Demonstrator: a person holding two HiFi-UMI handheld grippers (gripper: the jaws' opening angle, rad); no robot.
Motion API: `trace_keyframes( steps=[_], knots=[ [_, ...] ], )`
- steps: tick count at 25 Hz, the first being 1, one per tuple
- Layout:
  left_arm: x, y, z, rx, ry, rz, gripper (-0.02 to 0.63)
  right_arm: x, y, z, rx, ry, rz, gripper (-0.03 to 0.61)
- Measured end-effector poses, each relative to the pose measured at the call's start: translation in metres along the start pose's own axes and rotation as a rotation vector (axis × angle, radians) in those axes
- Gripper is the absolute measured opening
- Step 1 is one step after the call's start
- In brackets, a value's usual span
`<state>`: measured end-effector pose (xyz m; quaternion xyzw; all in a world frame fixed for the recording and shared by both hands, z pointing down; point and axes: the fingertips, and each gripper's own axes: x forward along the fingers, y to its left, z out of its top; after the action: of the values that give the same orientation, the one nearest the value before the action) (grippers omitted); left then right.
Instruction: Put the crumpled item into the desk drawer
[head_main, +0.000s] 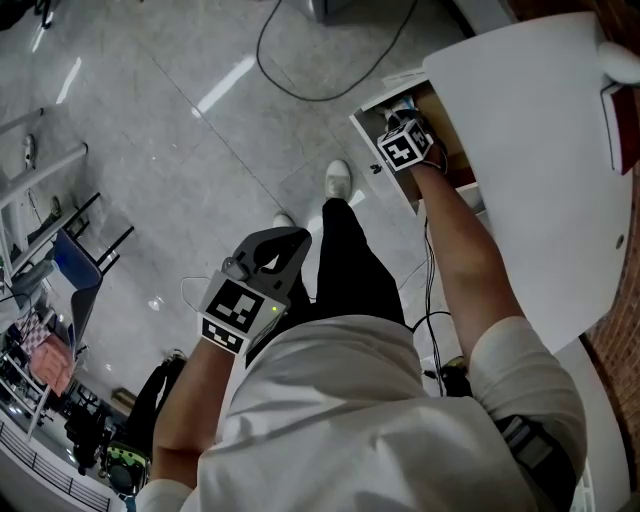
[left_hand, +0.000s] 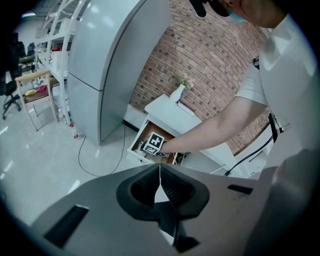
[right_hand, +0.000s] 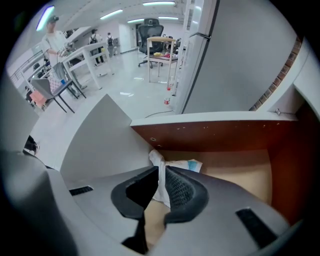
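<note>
Right gripper view shows the right gripper (right_hand: 161, 170) reaching inside the open desk drawer (right_hand: 215, 137), with its jaws pinched on the crumpled white item (right_hand: 157, 159), which sits between them and low in the drawer. I judge only the release remains, and perhaps shutting the drawer. The left gripper (left_hand: 160, 174) hangs closed on nothing.

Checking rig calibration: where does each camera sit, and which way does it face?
Head view: on the person's head, facing steeply down; shows floor, legs, left arm, right arm, left tongs, right tongs in the open drawer.
Left gripper view: on the shut, empty left tongs, facing the desk and drawer; shows the right arm.
Right gripper view: on the right tongs, facing into the drawer, shut on the crumpled item.
Shared: first two both show the right arm in the drawer.
</note>
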<state>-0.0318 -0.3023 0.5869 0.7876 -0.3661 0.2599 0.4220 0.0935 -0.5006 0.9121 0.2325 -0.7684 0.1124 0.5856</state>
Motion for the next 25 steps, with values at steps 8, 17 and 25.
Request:
trace_keyframes(
  steps=[8, 17, 25],
  knots=[
    [-0.033, -0.020, -0.002, 0.039, -0.040, -0.028, 0.025, -0.051, 0.016, 0.010, 0.047, -0.041, -0.029, 0.058],
    [-0.085, -0.059, -0.019, 0.104, -0.088, -0.076, 0.025, -0.152, 0.047, 0.014, 0.157, -0.132, -0.059, 0.029],
    [-0.156, -0.089, -0.055, 0.177, -0.154, -0.088, 0.025, -0.266, 0.140, 0.008, 0.291, -0.234, -0.005, 0.029]
  ],
)
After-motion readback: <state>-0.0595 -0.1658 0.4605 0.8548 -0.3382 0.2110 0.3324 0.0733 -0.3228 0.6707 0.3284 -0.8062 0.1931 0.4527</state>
